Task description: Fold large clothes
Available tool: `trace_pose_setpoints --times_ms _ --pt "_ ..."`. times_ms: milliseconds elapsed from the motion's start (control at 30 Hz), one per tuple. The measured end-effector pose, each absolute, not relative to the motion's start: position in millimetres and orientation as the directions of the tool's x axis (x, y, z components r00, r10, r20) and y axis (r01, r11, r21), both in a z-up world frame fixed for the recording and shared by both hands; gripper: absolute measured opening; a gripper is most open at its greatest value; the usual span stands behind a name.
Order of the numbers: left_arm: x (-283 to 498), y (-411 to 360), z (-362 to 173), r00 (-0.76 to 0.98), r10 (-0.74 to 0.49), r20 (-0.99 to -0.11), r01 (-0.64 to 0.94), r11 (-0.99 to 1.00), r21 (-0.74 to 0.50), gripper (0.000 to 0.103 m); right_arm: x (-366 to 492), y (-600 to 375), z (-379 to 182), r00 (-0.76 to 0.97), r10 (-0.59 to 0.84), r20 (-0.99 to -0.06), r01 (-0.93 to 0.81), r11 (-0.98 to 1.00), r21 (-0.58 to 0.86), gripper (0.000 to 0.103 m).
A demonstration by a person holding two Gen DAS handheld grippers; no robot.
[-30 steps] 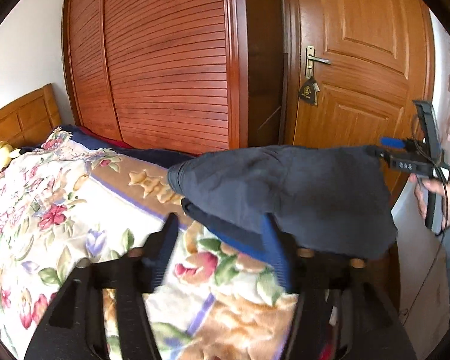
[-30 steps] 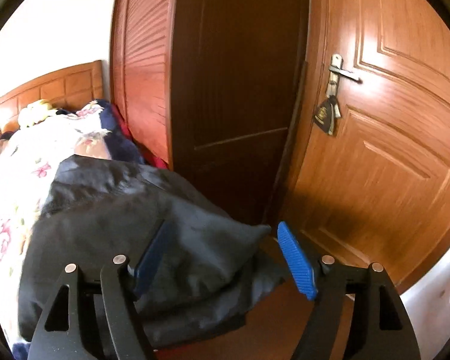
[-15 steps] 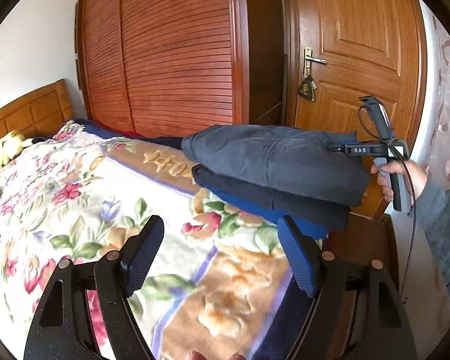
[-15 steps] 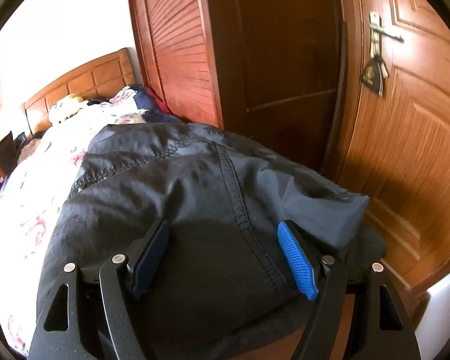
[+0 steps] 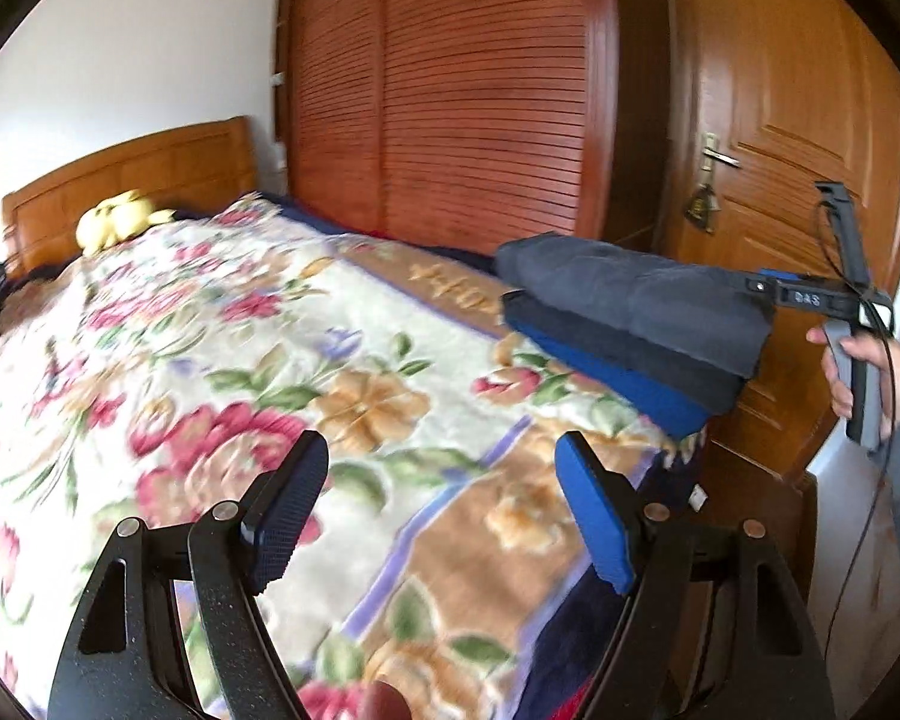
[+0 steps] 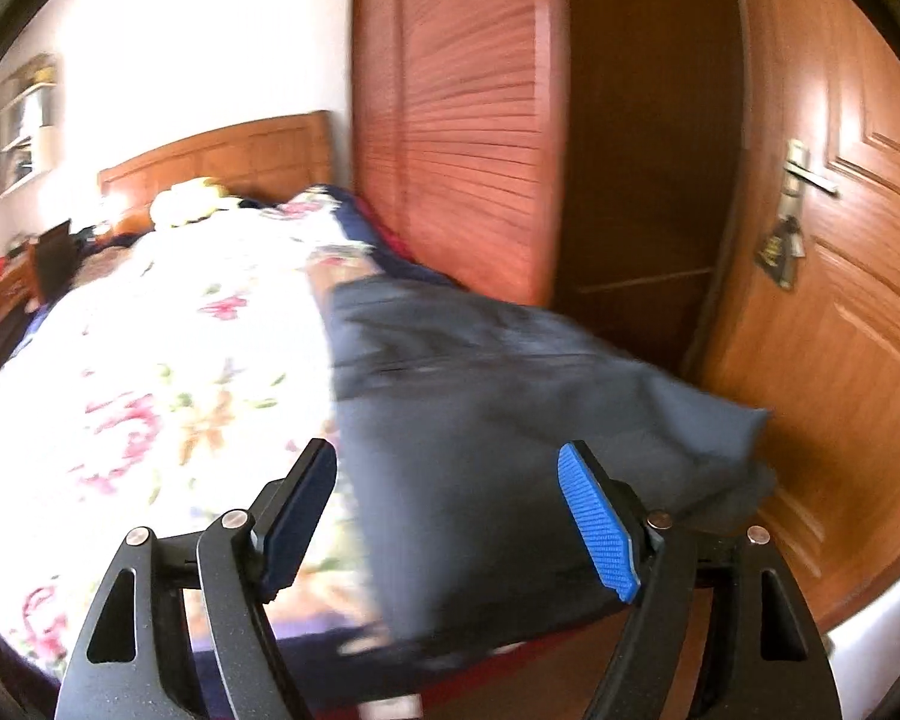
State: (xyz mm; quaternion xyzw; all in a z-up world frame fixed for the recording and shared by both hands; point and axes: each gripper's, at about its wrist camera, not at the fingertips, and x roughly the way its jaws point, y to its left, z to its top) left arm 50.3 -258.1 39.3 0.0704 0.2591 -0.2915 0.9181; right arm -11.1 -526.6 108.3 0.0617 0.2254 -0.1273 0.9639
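Observation:
A folded dark grey garment (image 5: 636, 300) lies on top of a stack of folded dark and blue clothes (image 5: 642, 384) at the bed's foot corner. It also shows in the right wrist view (image 6: 510, 420). My left gripper (image 5: 444, 510) is open and empty, held over the floral blanket (image 5: 240, 360), well back from the stack. My right gripper (image 6: 450, 516) is open and empty just in front of the stack's near edge. It shows from the side in the left wrist view (image 5: 810, 299), at the stack's right end.
The bed has a wooden headboard (image 5: 132, 186) and a yellow plush toy (image 5: 120, 222) by the pillows. A slatted wardrobe (image 5: 450, 90) and a wooden door (image 5: 792, 138) stand close behind the stack. A desk with clutter (image 6: 12, 276) is at far left.
My left gripper has let go of the grey garment and drawn back and left over the blanket. My right gripper has pulled back from the garment, which now rests on the stack.

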Motion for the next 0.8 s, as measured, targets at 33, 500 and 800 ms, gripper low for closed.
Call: trace_pose_setpoints --times_ms 33,500,800 --pt "49.1 -250.4 38.0 0.705 -0.484 -0.518 0.555 0.831 -0.021 0.079 -11.9 -513.8 106.4 0.87 -0.205 -0.449 0.262 0.963 0.069 0.079" --pt "22.5 -136.8 19.0 0.794 -0.291 -0.534 0.33 0.944 -0.022 0.079 2.1 -365.4 69.2 0.899 0.02 -0.438 0.022 0.996 0.09 0.083" --pt "-2.0 -67.9 5.2 0.825 -0.165 -0.54 0.168 0.985 -0.045 0.079 -12.7 -278.9 63.3 0.888 0.193 -0.417 -0.162 0.981 0.109 0.083"
